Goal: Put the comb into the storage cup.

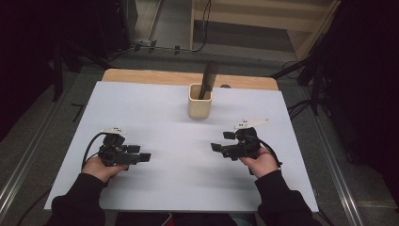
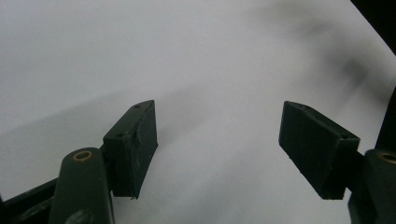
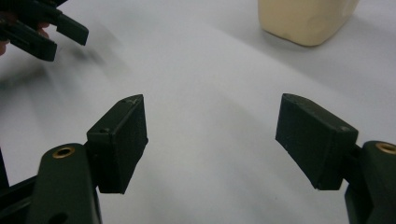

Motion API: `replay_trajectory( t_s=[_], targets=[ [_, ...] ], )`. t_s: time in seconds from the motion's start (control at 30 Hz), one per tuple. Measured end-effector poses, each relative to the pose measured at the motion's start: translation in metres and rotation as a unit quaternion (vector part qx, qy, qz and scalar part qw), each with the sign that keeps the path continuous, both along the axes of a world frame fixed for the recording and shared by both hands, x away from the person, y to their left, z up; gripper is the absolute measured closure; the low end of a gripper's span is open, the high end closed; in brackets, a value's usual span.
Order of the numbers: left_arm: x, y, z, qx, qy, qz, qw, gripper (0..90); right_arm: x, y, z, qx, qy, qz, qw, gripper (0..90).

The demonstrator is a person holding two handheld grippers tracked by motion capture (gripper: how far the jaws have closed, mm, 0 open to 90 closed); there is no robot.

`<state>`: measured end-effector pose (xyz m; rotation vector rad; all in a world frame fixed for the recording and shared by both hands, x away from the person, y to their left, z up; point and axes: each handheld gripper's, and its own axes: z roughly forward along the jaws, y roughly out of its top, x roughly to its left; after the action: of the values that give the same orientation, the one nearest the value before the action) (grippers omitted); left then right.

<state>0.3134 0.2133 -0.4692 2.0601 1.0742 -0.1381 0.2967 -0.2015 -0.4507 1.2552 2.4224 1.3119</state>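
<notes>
Holding both jaws apart, left gripper (image 1: pixel 141 154) and right gripper (image 1: pixel 222 142) flank frame centre below the cream square cup (image 1: pixel 200 101).

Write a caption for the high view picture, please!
Two hands hold the open left gripper and right gripper over a white table, near a cream cup holding a dark tool.
</notes>
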Motion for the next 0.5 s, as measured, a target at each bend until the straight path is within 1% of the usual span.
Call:
replay_trajectory(
  t_s=[0.13,0.23,0.5],
  targets=[
    [0.000,0.000,0.000,0.000,0.000,0.000,1.0000,28.4,-0.004,-0.003,-0.003,-0.005,0.004,0.003,1.0000,23.0],
    [0.000,0.000,0.000,0.001,0.000,0.000,1.0000,28.5,-0.007,-0.007,-0.004,0.000,0.009,0.002,1.0000,23.0],
    [0.000,0.000,0.000,0.002,0.000,-0.003,1.0000,28.4,-0.014,-0.016,-0.006,-0.003,0.015,-0.003,0.9999,22.9]
  ],
)
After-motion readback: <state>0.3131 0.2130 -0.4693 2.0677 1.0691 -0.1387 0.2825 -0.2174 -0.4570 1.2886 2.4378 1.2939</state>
